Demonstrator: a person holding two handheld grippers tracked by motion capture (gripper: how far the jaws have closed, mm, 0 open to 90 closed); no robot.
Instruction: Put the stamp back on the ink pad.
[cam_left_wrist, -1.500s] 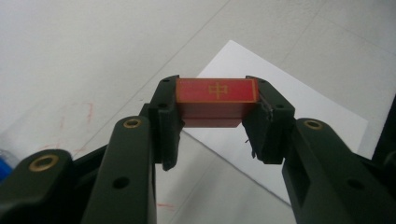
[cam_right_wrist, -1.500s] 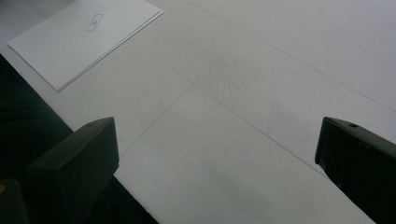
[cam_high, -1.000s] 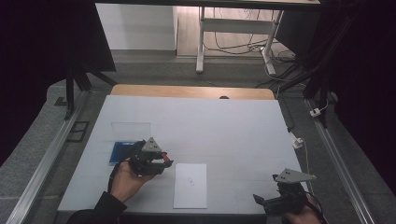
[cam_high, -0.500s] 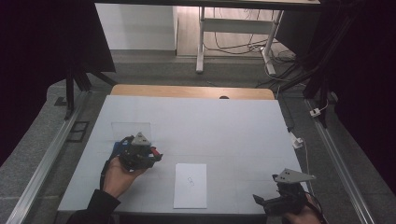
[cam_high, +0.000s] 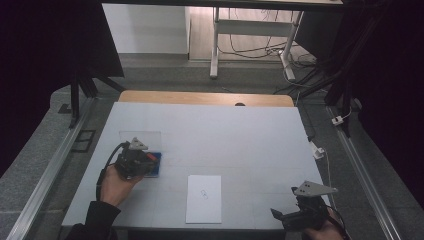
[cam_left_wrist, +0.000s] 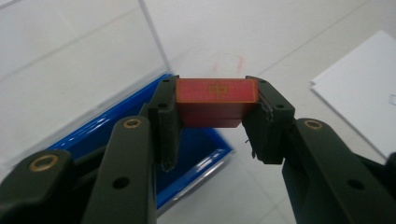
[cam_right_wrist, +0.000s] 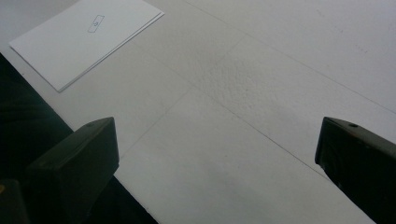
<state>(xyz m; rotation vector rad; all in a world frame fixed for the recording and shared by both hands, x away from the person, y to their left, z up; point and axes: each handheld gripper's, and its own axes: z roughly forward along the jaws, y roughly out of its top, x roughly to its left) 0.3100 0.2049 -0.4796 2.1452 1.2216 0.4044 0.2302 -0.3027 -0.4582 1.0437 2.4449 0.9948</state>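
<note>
Red block (cam_left_wrist: 216, 100) is clamped in the left claw (cam_left_wrist: 215, 116) right over the blue box (cam_left_wrist: 196, 158), looks halfway done, right claw (cam_right_wrist: 215, 154) wide open over the table (cam_high: 225, 135)

Left fingers (cam_left_wrist: 166, 116) clamped, right fingers (cam_right_wrist: 74, 154) apart.

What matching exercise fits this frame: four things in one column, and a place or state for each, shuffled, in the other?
Things:
1. red block
2. blue tray
3. paper
4. right tongs

States:
a. open, nothing between them
b. flat on the table, a small mark at its middle
c. clamped in the left tongs
d. under the block, with a clear lid raised behind

Pairs: 1-c, 2-d, 3-b, 4-a
</note>
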